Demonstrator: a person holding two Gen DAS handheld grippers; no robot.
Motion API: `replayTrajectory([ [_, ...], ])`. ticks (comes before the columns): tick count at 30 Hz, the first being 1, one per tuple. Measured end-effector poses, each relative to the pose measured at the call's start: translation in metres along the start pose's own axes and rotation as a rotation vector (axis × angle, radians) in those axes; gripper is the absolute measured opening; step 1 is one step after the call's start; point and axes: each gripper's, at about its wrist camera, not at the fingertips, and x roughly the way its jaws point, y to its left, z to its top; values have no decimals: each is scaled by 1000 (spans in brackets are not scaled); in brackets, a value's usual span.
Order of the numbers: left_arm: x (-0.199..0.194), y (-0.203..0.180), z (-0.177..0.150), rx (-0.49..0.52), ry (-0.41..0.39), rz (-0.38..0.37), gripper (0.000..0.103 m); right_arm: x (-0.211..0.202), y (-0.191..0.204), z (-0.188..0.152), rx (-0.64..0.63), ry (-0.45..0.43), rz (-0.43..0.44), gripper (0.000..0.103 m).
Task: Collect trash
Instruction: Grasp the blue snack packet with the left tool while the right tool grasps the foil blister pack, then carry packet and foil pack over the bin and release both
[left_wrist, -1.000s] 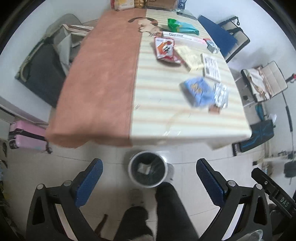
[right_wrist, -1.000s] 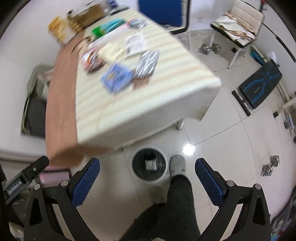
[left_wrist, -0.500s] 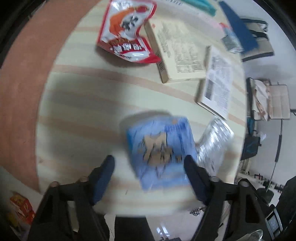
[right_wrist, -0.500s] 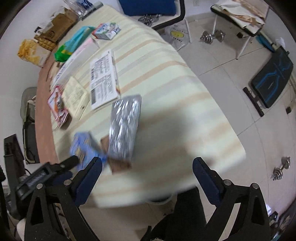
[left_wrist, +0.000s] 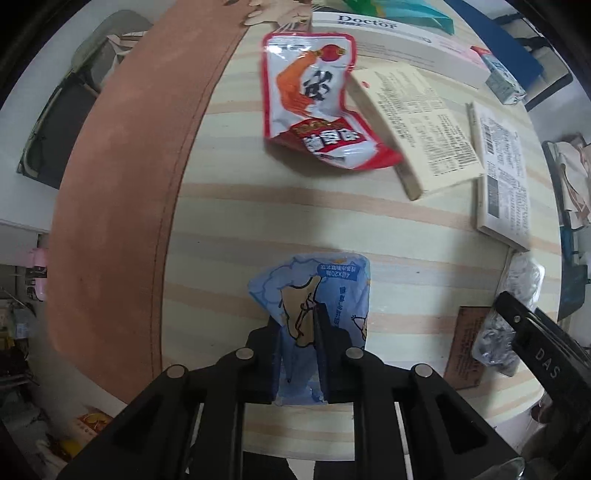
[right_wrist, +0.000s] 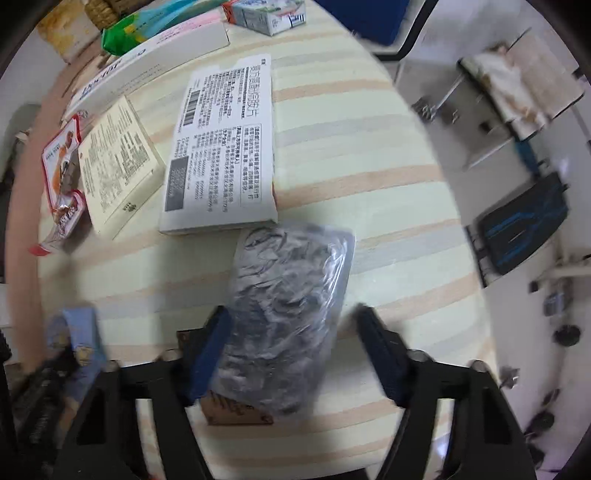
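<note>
My left gripper is shut on a crumpled blue wrapper at the near edge of the striped table. My right gripper is open, its fingers either side of a silver foil packet that lies partly on a brown card. The blue wrapper also shows at the left of the right wrist view. The foil packet shows at the right of the left wrist view.
A red snack pouch, a cream booklet, a white printed box, a long white "Doctor" box, a green bag and a small carton lie farther back. A brown cloth covers the table's left side.
Both grippers have come from above the floor bin to the table. The left one has shut on the blue wrapper. The right one has moved over the foil packet and narrowed.
</note>
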Motion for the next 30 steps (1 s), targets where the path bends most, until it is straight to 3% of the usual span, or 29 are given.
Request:
replayTrajectory([
  [3, -3, 4, -4, 0, -11, 5, 13, -2, 4, -8, 1, -11, 25, 58],
  [4, -4, 1, -2, 5, -16, 8, 13, -6, 4, -11, 4, -30, 24, 38],
  [6, -10, -2, -5, 16, -30, 6, 12, -16, -2, -17, 10, -75, 34, 18],
  [8, -17, -1, -11, 28, -43, 10, 12, -21, -7, -23, 27, -95, 74, 13],
  [15, -45, 5, -30, 62, -104, -13, 10, -37, -12, -54, 39, -159, 138, 1],
  [24, -85, 21, -58, 96, -201, -81, 10, -84, -15, -83, 53, -241, 160, 1],
  [30, -106, 51, -109, 117, -238, -160, 10, -141, -4, -144, 59, -313, 166, 1],
])
